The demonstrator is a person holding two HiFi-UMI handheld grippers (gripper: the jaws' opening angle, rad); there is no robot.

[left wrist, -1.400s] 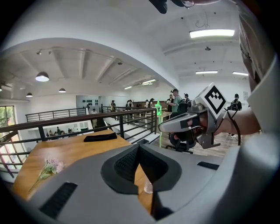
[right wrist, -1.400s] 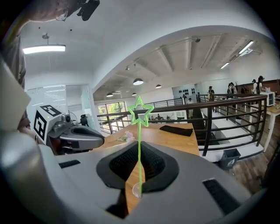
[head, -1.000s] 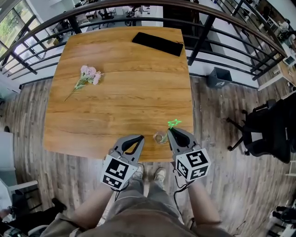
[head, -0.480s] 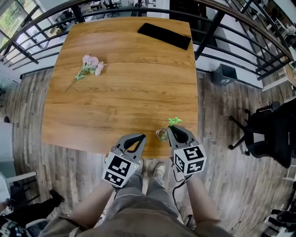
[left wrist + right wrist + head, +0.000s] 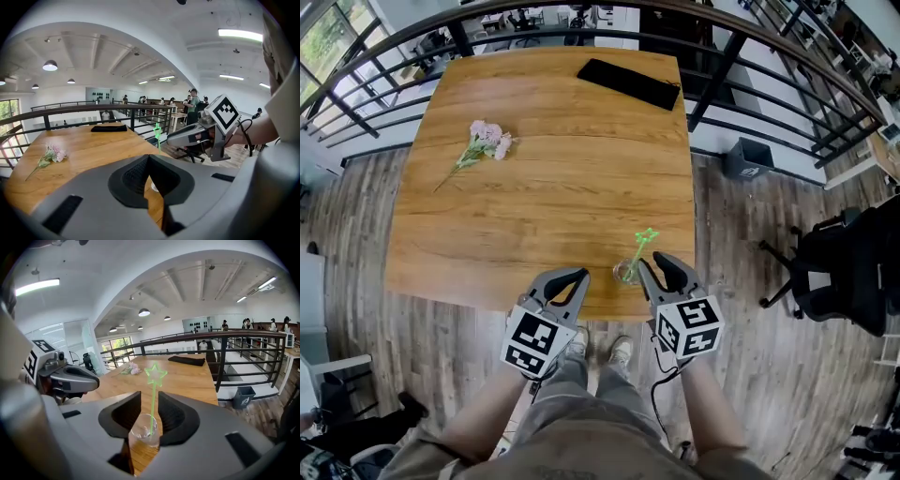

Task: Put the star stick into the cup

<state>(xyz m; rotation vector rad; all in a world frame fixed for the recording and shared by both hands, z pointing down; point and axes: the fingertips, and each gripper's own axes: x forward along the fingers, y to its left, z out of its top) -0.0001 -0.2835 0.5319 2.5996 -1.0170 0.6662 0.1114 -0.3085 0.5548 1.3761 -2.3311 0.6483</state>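
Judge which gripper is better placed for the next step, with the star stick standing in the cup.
Right. The right gripper is opening its jaws around the star stick, not touching it; it likely only needs to draw back from the cup. The left gripper is shut and empty.

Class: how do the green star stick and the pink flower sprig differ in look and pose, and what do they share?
The star stick stands leaning in the clear cup near the front edge of the table; the flower sprig lies flat on the wood, far left. The star stick is all bright green, star on top; the flower sprig has pink blooms. Both are thin stems with a head.
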